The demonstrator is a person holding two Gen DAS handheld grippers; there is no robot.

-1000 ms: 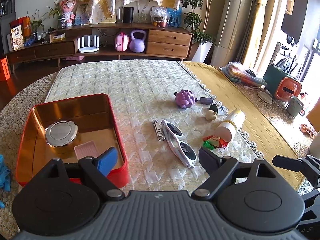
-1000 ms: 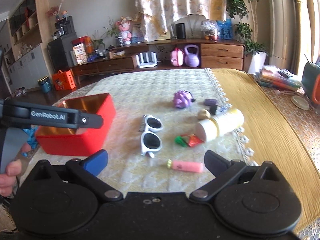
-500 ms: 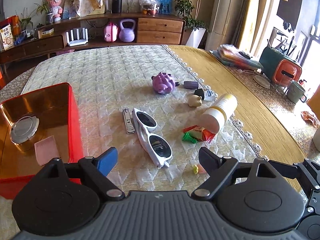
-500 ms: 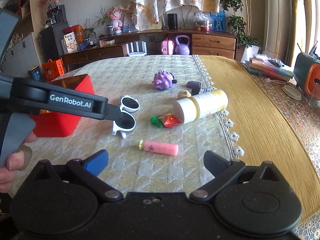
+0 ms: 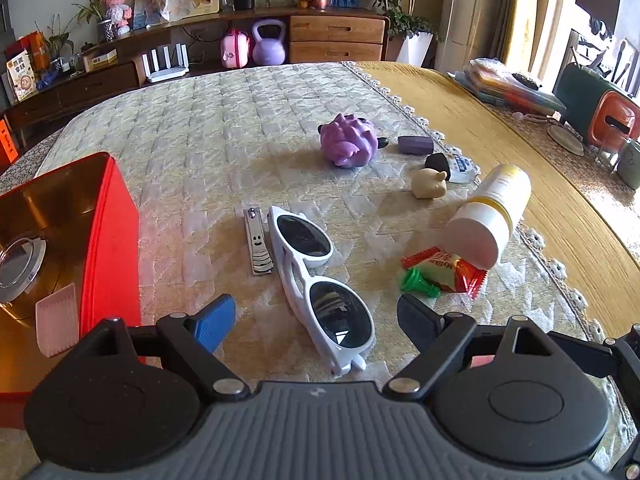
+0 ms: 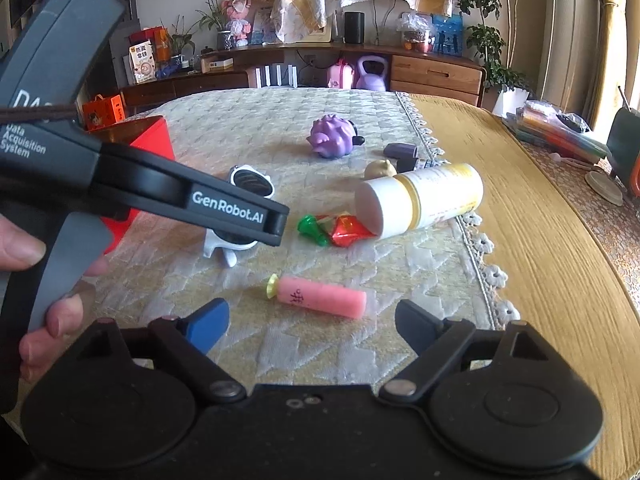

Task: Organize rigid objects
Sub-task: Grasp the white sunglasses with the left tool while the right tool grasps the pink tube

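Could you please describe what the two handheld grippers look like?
Both are black, with two round discs behind angular linkage arms. The left gripper has one blue pad and one black, as does the right gripper. The left's grey-and-black body reads "GenRobot.AI" and "Data Acquisition System" in white.

Quilted table (image 5: 224,128) under sunglasses (image 5: 316,280)

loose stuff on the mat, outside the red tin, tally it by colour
purple: 2, toy, block
white: 2, sunglasses, bottle
pink: 1, tube
silver: 1, clipper
cream: 1, figurine
red-green: 1, packet
total: 8, not counting a small dark item I can't identify
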